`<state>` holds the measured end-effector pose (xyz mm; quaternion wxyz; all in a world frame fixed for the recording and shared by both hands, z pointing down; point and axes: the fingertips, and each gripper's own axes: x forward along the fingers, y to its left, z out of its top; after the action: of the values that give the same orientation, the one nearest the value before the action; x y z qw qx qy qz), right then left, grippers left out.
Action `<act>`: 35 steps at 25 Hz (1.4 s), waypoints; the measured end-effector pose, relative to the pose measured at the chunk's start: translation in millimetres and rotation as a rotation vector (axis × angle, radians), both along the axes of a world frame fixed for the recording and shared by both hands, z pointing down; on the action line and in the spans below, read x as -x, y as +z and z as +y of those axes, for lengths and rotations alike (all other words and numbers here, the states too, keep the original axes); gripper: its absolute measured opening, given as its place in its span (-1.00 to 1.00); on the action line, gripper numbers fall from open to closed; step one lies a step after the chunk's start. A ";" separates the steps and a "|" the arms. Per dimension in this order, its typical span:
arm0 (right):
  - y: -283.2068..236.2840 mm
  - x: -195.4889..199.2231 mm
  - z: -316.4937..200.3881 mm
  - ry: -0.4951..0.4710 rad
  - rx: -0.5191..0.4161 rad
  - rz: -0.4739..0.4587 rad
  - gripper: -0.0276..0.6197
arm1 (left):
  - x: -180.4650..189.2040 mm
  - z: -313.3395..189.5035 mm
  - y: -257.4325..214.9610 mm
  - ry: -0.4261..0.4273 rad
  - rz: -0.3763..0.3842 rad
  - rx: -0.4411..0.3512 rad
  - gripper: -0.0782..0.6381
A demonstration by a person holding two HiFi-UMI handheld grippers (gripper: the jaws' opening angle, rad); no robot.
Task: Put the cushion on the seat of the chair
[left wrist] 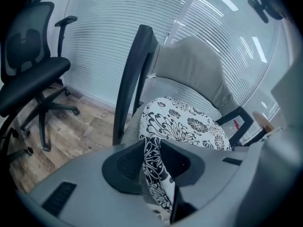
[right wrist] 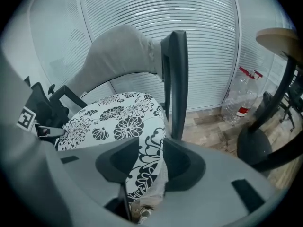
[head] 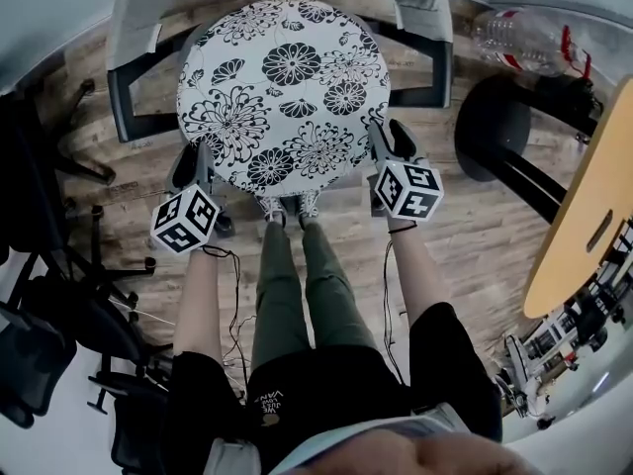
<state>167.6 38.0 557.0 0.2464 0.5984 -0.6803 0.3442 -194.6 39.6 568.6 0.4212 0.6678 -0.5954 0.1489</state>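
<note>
A round white cushion (head: 287, 87) with black flowers lies on the seat of the grey chair (head: 148, 8) with black armrests. In the head view my left gripper (head: 193, 171) is at the cushion's near left edge and my right gripper (head: 391, 142) at its near right edge. In the left gripper view the cushion (left wrist: 184, 122) rests in front of the chair's backrest (left wrist: 194, 70); its rim is pinched in my left gripper (left wrist: 152, 162). In the right gripper view the cushion's (right wrist: 113, 122) rim hangs loosely inside my right gripper (right wrist: 151, 160), whose jaws stand wider, below the backrest (right wrist: 118, 56).
Black office chairs (head: 40, 295) crowd the left side. A large clear water bottle (head: 524, 38) lies on the wooden floor at the right, beside a black table base (head: 495, 127) and a wooden tabletop (head: 584, 216). The person's shoes (head: 292, 206) stand against the chair's front.
</note>
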 end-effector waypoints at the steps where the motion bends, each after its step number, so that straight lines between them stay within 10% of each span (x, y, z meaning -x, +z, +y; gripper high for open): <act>1: -2.0 0.1 1.4 0.001 -0.002 -0.002 -0.45 | 2.8 1.5 -2.4 -0.001 -0.012 -0.003 -0.50; 10: -24.5 10.3 8.2 -0.008 -0.039 -0.030 -0.45 | 1.4 7.6 -35.9 0.018 -0.009 -0.051 -0.46; 14: -49.8 16.9 12.4 -0.046 -0.109 -0.003 -0.85 | -9.9 12.8 -58.4 0.075 -0.004 -0.099 -0.74; 35: -179.1 45.8 40.6 -0.107 -0.284 -0.089 -0.86 | -37.4 36.1 -191.4 0.139 0.075 -0.282 -0.75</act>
<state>121.8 78.6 377.9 0.1469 0.5744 -0.7632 0.2571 -157.2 75.7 377.2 0.3341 0.7650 -0.5464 0.0676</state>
